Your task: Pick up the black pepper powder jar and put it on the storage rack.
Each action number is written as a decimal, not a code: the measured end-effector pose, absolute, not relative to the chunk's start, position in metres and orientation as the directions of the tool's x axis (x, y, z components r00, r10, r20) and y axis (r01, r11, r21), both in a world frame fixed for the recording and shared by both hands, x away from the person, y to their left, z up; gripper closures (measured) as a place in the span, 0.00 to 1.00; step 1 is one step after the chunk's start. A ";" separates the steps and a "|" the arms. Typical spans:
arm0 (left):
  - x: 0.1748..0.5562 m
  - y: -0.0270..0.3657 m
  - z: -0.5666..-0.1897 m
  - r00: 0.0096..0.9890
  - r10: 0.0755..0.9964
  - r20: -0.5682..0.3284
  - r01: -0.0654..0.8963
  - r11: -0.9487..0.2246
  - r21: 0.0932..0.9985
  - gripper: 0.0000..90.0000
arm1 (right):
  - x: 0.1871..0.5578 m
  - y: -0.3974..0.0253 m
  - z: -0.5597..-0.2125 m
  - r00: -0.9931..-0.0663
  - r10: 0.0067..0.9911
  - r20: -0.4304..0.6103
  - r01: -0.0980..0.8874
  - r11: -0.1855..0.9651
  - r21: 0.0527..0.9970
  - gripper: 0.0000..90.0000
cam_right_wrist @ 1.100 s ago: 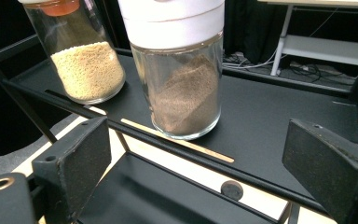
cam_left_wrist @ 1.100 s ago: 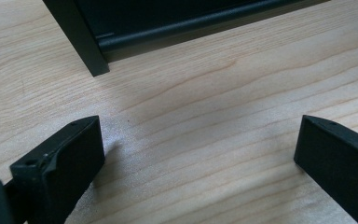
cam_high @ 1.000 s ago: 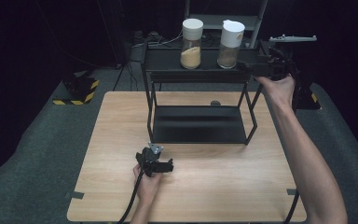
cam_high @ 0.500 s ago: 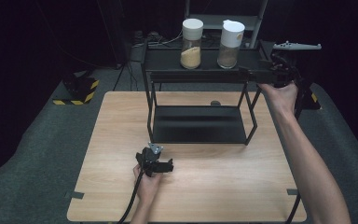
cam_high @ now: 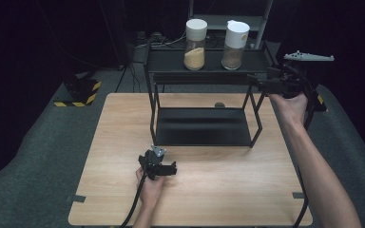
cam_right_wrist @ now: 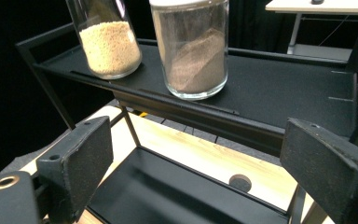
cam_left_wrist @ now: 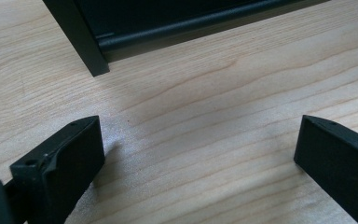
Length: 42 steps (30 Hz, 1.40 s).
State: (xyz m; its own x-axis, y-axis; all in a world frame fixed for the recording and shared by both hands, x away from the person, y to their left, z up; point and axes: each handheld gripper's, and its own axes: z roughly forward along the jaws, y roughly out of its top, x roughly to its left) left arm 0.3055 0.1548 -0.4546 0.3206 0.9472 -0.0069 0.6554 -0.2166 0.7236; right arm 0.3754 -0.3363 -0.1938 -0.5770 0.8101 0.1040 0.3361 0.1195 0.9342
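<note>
Over on the left, the left claw sits low over the worktop, held in a hand near the front edge, just in front of the rack's front left leg. Its jaws are spread wide with only bare wood between them in the left gripper view. Moving across, the black rack stands mid-worktop with two shelves; its lower shelf is bare. Up on the top shelf stand two jars, both upright and close together but apart: the yellow-grain jar to the left, the brown-powder jar to its right, each with a white lid. And on the right, the right claw is up at the top shelf's right end, pointing toward the jars. Its jaws gape wide and grip nothing; the brown-powder jar is the nearer one, well short of them.
</note>
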 end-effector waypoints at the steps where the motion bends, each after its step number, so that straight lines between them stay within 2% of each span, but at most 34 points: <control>1: 0.305 0.155 -0.455 0.321 0.947 -0.007 0.655 -0.217 0.724 0.02 | 0.374 -0.337 -0.195 -0.578 0.810 0.102 0.335 0.122 0.934 0.10; 42: 0.306 0.155 -0.454 0.323 0.947 -0.005 0.656 -0.220 0.722 0.02 | 0.347 -0.357 -0.251 -0.576 0.810 0.109 0.347 0.121 0.930 0.11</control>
